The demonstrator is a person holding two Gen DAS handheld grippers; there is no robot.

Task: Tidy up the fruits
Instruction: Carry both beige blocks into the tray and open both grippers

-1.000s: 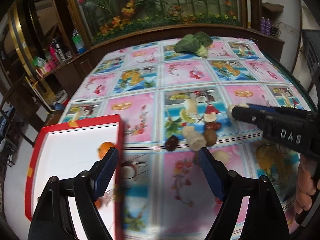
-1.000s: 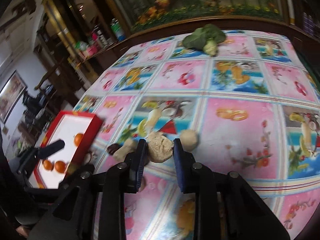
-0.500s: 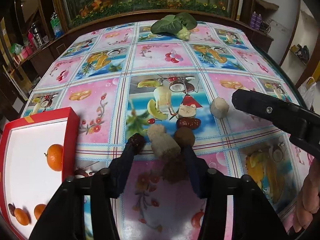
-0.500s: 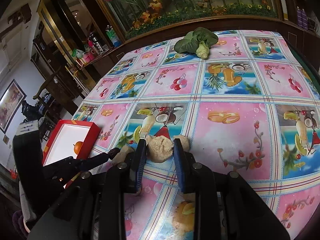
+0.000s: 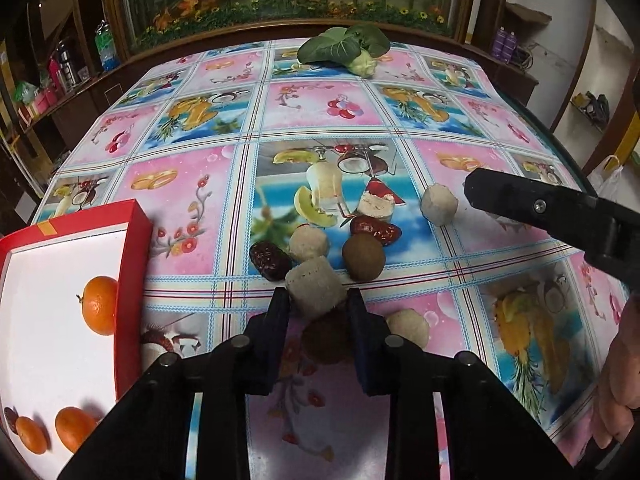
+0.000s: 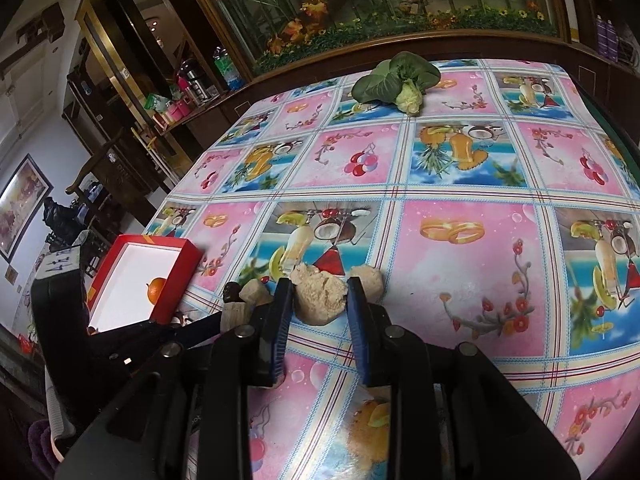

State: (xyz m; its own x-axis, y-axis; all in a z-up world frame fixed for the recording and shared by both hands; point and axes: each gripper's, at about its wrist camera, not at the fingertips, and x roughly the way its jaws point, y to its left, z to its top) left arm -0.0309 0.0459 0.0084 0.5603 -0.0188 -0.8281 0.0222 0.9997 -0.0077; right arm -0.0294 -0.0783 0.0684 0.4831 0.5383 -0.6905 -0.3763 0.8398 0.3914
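Note:
My left gripper [image 5: 318, 314] is at the pile of fruit on the patterned tablecloth. Its fingers have closed in on a pale cut chunk [image 5: 316, 288] at their tips. A brown round fruit [image 5: 326, 340] lies in shadow between the fingers further back. Ahead lie a second brown fruit [image 5: 364, 256], two dark red dates [image 5: 270, 260] and more pale pieces [image 5: 438, 204]. The red box [image 5: 132, 264] on the left holds three oranges [image 5: 100, 304]. My right gripper [image 6: 318, 300] is shut on a tan lumpy piece [image 6: 318, 296]. One of its fingers [image 5: 520, 204] shows in the left wrist view.
A leafy green vegetable [image 5: 344, 48] lies at the table's far edge. A hand [image 5: 624, 380] holds the right gripper at the right border. Shelves with bottles [image 6: 224, 68] stand beyond the table on the left. The tablecloth [image 6: 480, 320] in front of the right gripper is bare.
My left gripper swung from over the red box to the fruit pile and narrowed its wide-open fingers around the pale chunk. The right gripper kept hold of the tan piece and barely moved.

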